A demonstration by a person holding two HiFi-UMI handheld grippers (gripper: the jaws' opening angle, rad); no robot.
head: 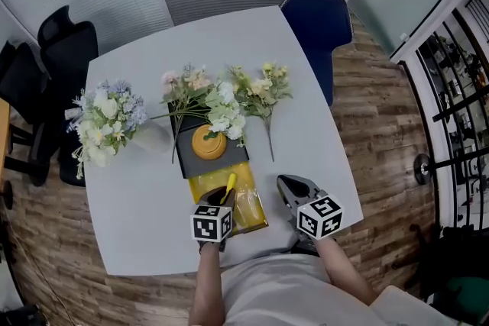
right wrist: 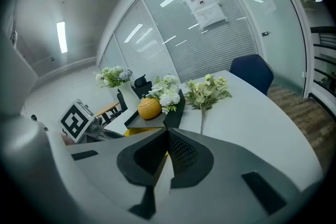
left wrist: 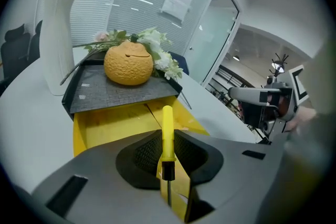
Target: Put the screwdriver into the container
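Observation:
My left gripper (head: 224, 197) is shut on a screwdriver (left wrist: 167, 136) with a yellow handle. The handle points forward and its thin shaft runs back between the jaws. It hangs over the near end of an open yellow container (head: 248, 204), also seen in the left gripper view as the yellow container (left wrist: 107, 122). The far part of the container is covered by a dark grey lid (left wrist: 123, 93) that carries an orange textured ball (left wrist: 128, 64). My right gripper (head: 284, 185) is shut and empty, just right of the container. In its own view the right gripper (right wrist: 167, 136) points toward the box.
A white vase (left wrist: 55, 34) of pale flowers stands left of the box. Loose flower stems (head: 263, 91) lie behind and to the right of it on the white table (head: 321, 141). A blue chair (head: 317, 27) and a black chair (head: 65, 42) stand at the far edge.

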